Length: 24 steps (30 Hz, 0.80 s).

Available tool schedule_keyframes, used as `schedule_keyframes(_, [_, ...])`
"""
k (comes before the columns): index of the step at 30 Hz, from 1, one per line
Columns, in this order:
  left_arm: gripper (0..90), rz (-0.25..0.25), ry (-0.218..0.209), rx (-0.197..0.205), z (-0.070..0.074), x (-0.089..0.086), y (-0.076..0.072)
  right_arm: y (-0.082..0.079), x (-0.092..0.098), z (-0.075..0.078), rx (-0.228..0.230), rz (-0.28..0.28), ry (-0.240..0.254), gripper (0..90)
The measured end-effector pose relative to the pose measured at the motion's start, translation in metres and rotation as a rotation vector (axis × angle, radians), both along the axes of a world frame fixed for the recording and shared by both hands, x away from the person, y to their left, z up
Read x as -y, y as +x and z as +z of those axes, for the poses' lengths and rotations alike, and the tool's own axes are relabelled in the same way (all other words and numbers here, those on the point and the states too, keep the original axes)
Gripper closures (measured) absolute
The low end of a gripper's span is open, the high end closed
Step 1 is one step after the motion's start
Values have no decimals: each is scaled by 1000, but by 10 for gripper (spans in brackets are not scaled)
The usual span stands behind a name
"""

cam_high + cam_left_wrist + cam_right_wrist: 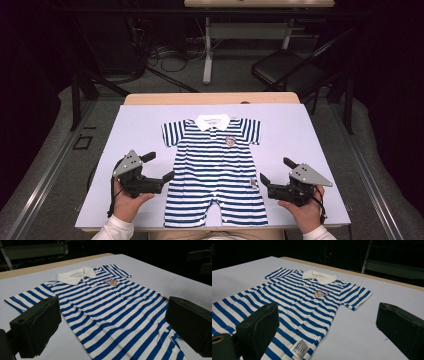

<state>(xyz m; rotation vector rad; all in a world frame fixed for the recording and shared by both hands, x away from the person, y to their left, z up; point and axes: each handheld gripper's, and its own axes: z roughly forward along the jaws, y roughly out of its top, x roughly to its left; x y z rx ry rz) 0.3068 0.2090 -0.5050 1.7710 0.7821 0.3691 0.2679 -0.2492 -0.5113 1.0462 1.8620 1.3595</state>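
Left tongs (167,169) and right tongs (276,171) both stand wide open and empty, flanking the striped baby romper (215,170), which lies flat at mid-worktop, collar (212,121) far. Risk, as judged: a shallow pinch may take one layer only (thin knit), dragging and wrinkling it. The pale lilac worktop (310,135) is smooth. Beyond stand a dark chair (287,67), floor cables (170,55) and another table (255,4).

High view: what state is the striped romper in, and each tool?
Striped romper: spread flat, front up, collar at the far end, sleeves out, nothing gripping it.
White collar: folded down, lying flat.
Care tag: sticking out at the side hem.
Left tool: open, beside the romper.
Right tool: open, beside the romper.
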Motion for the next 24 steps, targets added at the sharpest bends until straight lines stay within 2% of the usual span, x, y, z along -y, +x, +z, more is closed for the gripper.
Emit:
schedule_keyframes(3, [3, 1, -2, -5, 0, 0, 2, -1, 1, -1, -3, -5, -7, 45])
schedule_keyframes(4, [3, 3, -14, -15, -1, 0, 2, 0, 2, -1, -5, -10, -11, 45])
schedule_keyframes(8, [3, 2, -19, -30, -1, -1, 3, 1, 4, -1, -8, -20, -1, 45])
schedule_keyframes(18, [3, -1, -19, -40, 1, -2, 0, 3, 5, -3, -19, -26, 4, 45])
schedule_keyframes(24, [3, 6, -21, -65, 2, -1, 2, 3, 5, -3, -15, -36, 8, 47])
